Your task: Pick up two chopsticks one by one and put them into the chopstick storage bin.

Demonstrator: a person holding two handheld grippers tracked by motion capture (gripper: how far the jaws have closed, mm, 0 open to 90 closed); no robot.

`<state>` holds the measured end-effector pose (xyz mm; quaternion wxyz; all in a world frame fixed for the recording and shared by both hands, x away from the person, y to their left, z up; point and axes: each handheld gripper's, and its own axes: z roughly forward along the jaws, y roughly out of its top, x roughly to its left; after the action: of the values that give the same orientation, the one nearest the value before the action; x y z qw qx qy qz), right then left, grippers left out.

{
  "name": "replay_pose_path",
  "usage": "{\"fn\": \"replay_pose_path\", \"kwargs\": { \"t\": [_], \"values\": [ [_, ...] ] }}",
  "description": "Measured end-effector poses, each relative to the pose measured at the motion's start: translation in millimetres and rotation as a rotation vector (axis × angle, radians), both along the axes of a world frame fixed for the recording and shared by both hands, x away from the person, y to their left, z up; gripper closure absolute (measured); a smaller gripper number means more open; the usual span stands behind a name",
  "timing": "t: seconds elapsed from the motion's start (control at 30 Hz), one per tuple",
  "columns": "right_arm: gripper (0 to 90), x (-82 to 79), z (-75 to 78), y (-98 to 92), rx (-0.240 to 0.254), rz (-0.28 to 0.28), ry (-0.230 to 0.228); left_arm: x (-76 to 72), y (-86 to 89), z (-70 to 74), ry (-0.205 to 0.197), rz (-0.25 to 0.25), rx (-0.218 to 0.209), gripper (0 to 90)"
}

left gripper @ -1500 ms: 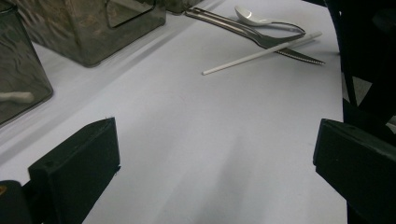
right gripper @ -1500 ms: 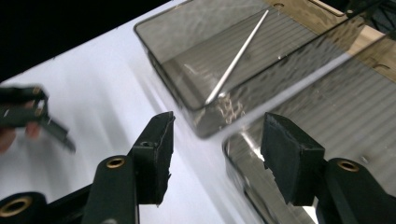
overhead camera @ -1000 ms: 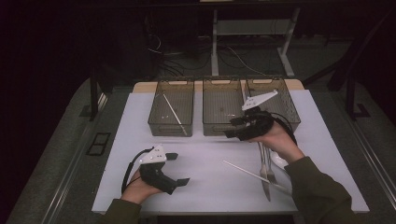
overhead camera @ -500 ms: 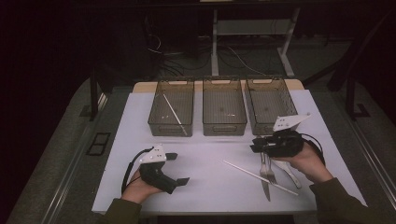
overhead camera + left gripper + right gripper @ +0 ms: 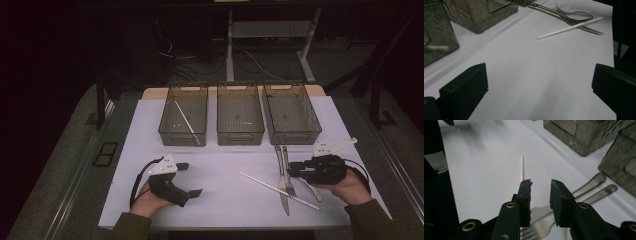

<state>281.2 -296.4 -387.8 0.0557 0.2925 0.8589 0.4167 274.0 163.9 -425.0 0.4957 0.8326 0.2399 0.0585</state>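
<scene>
R gripper is held just above the fork by the white stick — jaws narrowed, nothing clamped. L gripper is parked wide. Risk — stick or knife gets pinched too, since they overlap.

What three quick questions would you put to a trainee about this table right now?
1. Which bin holds a white stick? A) left bin B) middle bin C) right bin
2. True or false: the loose stick on the table lies across the knife and the fork.
3. Count the metal cutlery pieces lying on the table.

Key: 1. A. 2. True. 3. Three: knife, fork and spoon.
</scene>
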Motion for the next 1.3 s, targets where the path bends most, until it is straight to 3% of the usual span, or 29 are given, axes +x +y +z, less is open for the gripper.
{"fn": "replay_pose_path", "kwargs": {
  "t": [0.37, 0.57, 0.87, 1.13, 1.3],
  "values": [
    [69.6, -26.7, -18.5, -16.3, -0.076, 0.008, 0.032, 0.1, -0.1, 0.3, 0.0, 0.008, -0.004, 0.0],
    [69.6, -37.6, -28.0, -21.8, -0.093, 0.012, 0.058, -0.1, 0.0, 0.3, -0.001, 0.009, -0.007, 0.0],
    [70.0, -42.7, -42.9, -21.3, -0.164, 0.029, 0.084, 0.1, 0.1, 0.1, 0.0, 0.007, -0.007, 0.0],
    [71.2, -42.4, -51.2, -15.1, -0.192, 0.048, 0.096, -0.4, -0.4, 0.2, 0.001, 0.005, -0.007, 0.0],
    [74.4, -43.6, -52.4, -13.3, -0.208, 0.05, 0.07, -0.3, -0.5, 0.1, 0.002, 0.003, -0.004, 0.0]
  ]
}}
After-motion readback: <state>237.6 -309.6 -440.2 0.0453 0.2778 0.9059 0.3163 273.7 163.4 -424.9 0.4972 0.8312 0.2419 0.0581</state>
